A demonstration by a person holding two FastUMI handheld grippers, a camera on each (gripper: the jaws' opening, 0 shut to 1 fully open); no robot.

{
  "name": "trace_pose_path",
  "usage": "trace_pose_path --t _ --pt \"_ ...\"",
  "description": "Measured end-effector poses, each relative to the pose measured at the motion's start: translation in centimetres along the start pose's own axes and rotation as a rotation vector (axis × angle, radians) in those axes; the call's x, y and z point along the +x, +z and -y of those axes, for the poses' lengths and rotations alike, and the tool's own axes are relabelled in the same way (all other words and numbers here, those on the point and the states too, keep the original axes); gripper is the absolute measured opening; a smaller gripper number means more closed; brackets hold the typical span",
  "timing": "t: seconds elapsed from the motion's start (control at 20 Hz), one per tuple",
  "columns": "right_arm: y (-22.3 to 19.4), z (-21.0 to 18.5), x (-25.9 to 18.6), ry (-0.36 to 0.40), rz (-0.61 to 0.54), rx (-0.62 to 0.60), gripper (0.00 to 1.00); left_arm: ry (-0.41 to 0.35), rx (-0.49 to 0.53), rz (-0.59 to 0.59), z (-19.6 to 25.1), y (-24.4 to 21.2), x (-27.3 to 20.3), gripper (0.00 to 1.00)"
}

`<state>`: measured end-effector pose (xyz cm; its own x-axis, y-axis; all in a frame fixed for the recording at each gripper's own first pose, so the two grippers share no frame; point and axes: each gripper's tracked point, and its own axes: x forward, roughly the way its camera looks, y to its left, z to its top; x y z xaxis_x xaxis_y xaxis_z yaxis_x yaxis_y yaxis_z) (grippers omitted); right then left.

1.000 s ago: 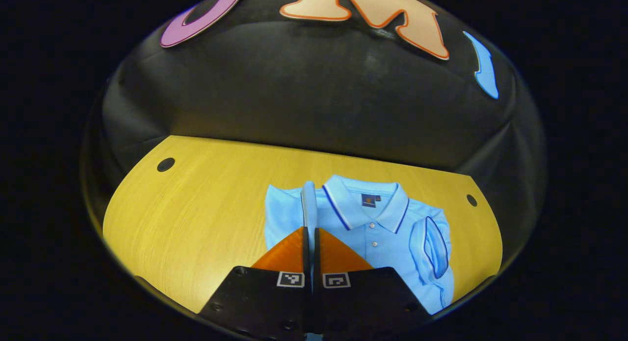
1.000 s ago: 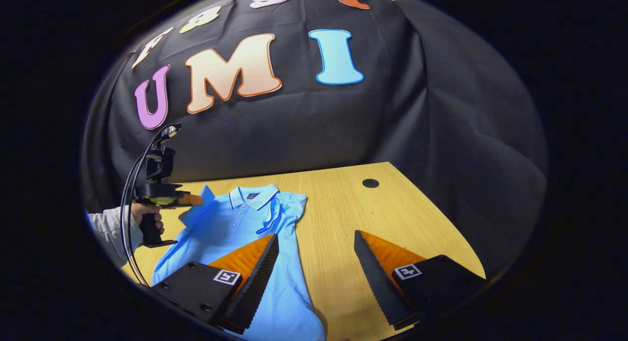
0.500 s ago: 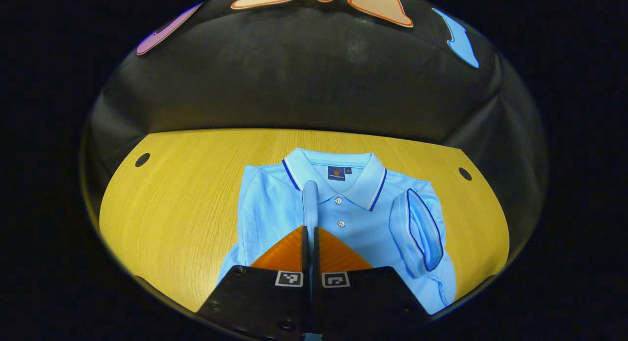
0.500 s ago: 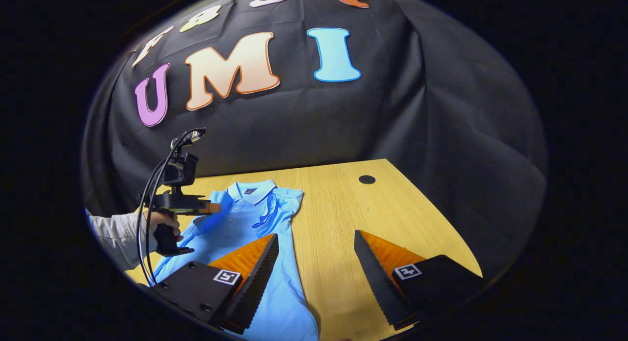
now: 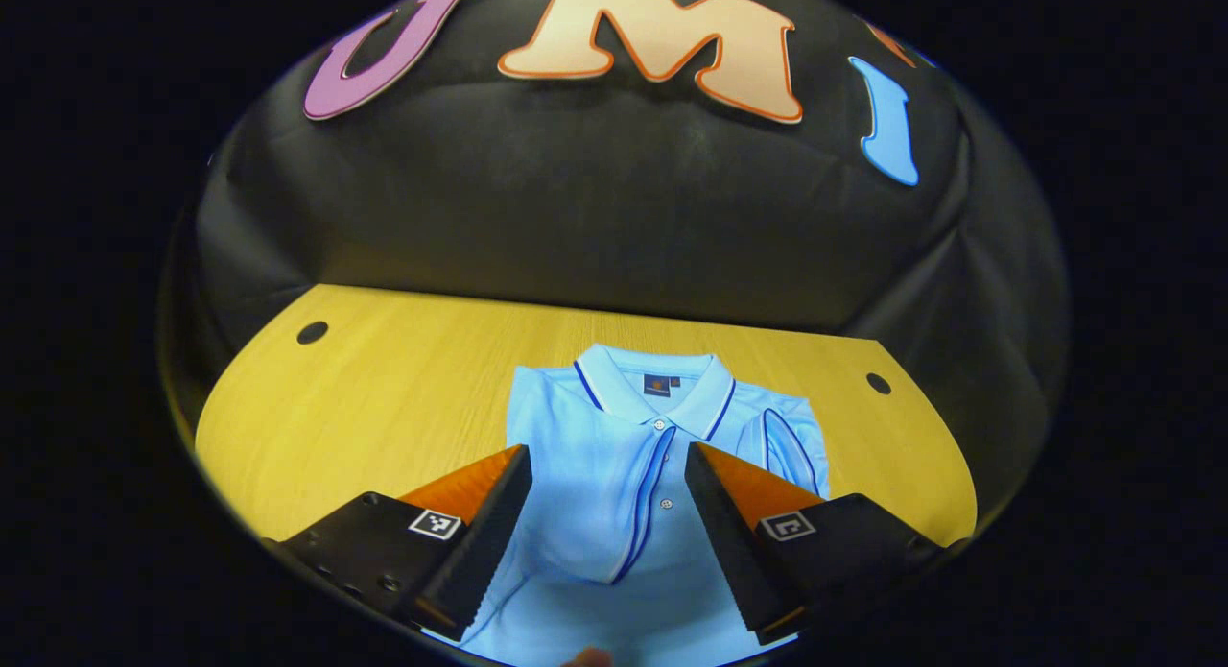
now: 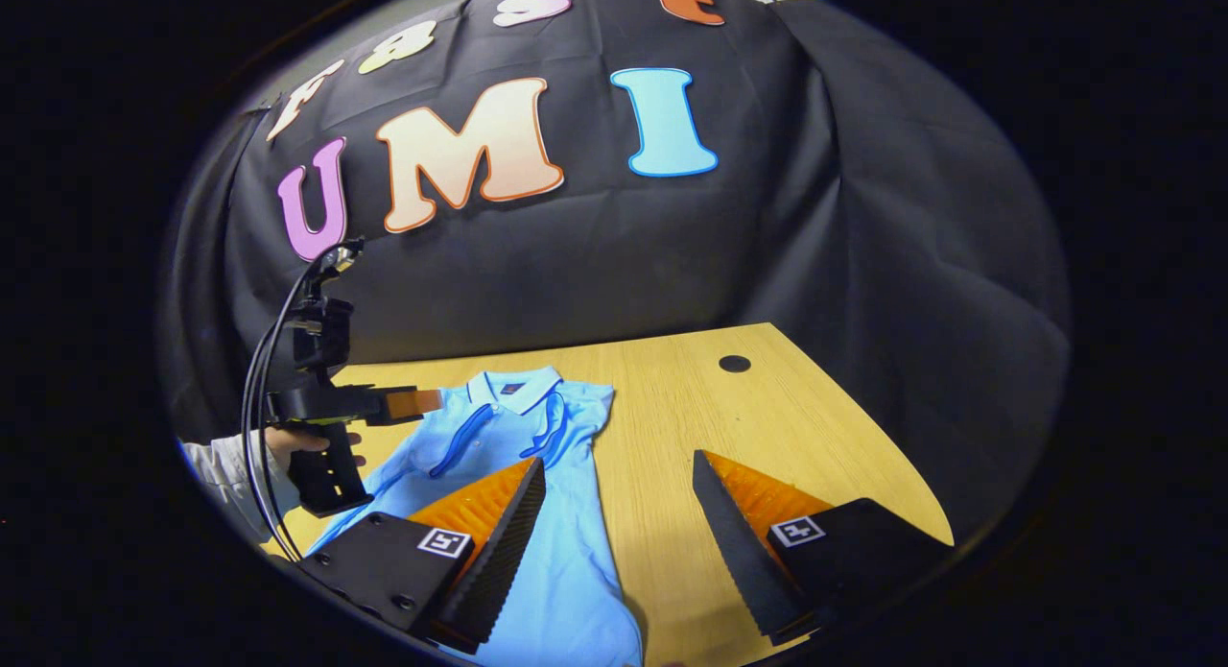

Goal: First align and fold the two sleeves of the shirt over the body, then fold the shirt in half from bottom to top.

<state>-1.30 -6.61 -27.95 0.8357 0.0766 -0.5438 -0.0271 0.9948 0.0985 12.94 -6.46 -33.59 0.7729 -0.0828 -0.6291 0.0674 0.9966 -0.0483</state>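
A light wooden table [image 5: 403,398] carries a blue polo shirt [image 5: 614,475] lying flat.

A staged recording booth rather than a home. Ahead of both tools hangs a wall [image 6: 614,254] of creased black cloth, draped — not built — and closing in on the right side of the right gripper view as well. Below it lies a bare wood-grain table [image 5: 384,389] with round cable holes [image 5: 312,332] near its far corners, as on an office desk. To the left of the right tool, a hand [image 6: 288,443] grips a camera-topped handle [image 6: 321,456] trailing black cables [image 6: 257,398] — data-capture equipment, not household furnishing.
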Motion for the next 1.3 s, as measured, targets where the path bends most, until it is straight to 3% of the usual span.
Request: trace_pose_path --t 0.25,0.55,0.85,1.15,1.2,1.3 --pt "-0.2 -1.6 -1.7 0.048 0.026 -0.034 0.97 -0.013 0.066 0.076 -0.7 0.9 -7.0 0.96" --pt "-1.9 -2.7 -5.0 0.089 0.027 -0.081 0.97 -0.011 0.106 0.105 -1.8 -1.6 -14.3 0.96" --pt "-5.1 -2.5 -8.3 0.102 -0.011 -0.102 0.97 0.017 0.100 0.032 -3.8 -6.8 -20.1 0.96" --pt "-11.6 -1.6 -11.1 0.105 -0.128 -0.132 0.97 0.021 0.140 -0.073 -5.7 -13.8 -24.7 0.96" --pt "-12.6 -1.5 -11.5 0.105 -0.151 -0.129 0.93 0.019 0.145 -0.096 -5.9 -15.2 -25.5 0.96" --pt "-14.5 -1.2 -12.1 0.106 -0.191 -0.137 0.97 0.023 0.164 -0.150 -6.4 -18.0 -26.7 0.96"
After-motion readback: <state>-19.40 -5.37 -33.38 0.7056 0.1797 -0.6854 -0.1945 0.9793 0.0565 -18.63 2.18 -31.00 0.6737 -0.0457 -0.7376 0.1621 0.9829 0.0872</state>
